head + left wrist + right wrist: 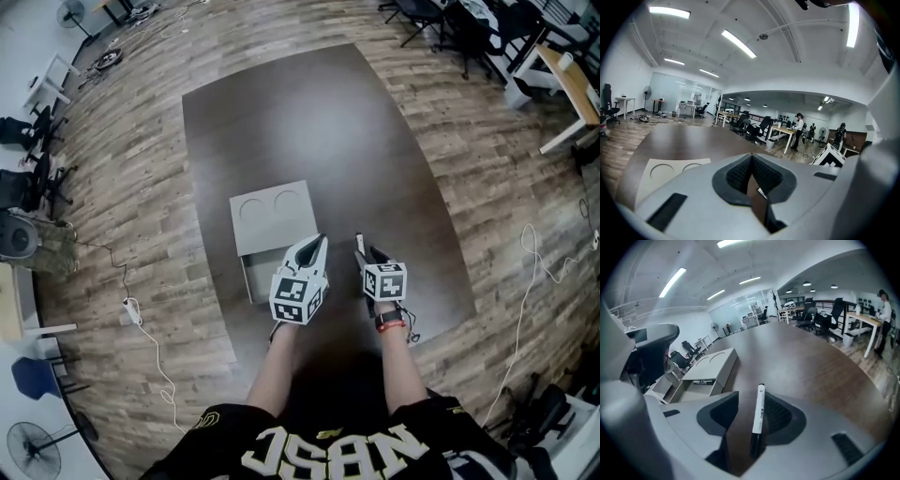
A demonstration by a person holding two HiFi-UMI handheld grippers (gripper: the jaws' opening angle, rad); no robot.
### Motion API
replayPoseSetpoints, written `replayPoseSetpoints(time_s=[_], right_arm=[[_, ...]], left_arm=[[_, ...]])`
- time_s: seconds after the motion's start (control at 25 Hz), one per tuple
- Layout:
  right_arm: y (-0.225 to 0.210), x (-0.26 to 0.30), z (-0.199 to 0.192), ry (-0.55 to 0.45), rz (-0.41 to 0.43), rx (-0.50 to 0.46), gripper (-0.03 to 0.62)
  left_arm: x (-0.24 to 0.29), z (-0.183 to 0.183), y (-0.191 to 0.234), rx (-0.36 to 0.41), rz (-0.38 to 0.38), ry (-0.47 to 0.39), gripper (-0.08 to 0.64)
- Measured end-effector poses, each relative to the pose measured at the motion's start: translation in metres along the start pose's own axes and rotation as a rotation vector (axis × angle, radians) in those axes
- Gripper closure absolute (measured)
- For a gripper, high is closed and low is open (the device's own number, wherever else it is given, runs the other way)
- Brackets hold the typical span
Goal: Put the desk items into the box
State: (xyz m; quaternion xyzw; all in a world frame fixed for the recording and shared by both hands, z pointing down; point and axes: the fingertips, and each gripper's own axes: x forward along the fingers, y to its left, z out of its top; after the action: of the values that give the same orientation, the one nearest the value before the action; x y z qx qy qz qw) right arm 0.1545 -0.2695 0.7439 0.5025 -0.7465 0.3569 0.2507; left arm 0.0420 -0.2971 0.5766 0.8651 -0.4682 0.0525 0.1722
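A grey box (259, 274) stands open on the brown table (309, 112), its lid (272, 216) with two round recesses laid back behind it. A white marker pen (758, 413) with a black cap stands between the jaws of my right gripper (749, 401). It leans on the right pad, the left pad stays clear of it, and the jaws are open. The box (693, 387) lies ahead to the left, with a slim dark item at its back wall. My left gripper (751, 158) hovers over the box's right edge, its pads meeting at the tips, beside the lid (670, 171).
The table's near edge is just under both grippers (319, 242) (361, 247). A white cable and plug (131, 309) lie on the wooden floor at the left. Office chairs (33, 178) and desks (562, 84) ring the room. People stand far off by a desk (799, 129).
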Motion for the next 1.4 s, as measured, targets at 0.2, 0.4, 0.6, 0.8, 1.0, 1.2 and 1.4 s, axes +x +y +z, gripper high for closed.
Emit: replayPoseSetpoints(time_s=[0.2,0.4,0.6,0.8,1.0,1.2,1.4], right_arm=[[-0.01,0.018,-0.01,0.045,-0.021,0.013,0.416],[-0.011,0.033,-0.021,0.081,-0.029,-0.005,0.431],[-0.011,0.04,-0.027,0.1,-0.045,-0.031,0.451],[-0.011,0.04,-0.025,0.101,-0.054,-0.047,0.515],[-0.009,0.04,-0.025,0.107,-0.07,-0.078,0.518],[-0.005,0.029,-0.012,0.067,-0.069,-0.08,0.518],[0.001,0.01,0.011,0.009,-0.058,-0.073,0.518]], left_arm=[[0.007,-0.012,0.009,-0.013,0.023,0.03,0.552],[0.007,-0.023,0.017,-0.023,0.04,0.056,0.552],[0.005,-0.028,0.023,-0.032,0.051,0.072,0.552],[0.002,-0.028,0.027,-0.035,0.059,0.071,0.552],[-0.004,-0.024,0.029,-0.035,0.061,0.065,0.552],[-0.013,-0.021,0.032,-0.031,0.062,0.057,0.552],[-0.022,-0.016,0.036,-0.028,0.076,0.054,0.552]])
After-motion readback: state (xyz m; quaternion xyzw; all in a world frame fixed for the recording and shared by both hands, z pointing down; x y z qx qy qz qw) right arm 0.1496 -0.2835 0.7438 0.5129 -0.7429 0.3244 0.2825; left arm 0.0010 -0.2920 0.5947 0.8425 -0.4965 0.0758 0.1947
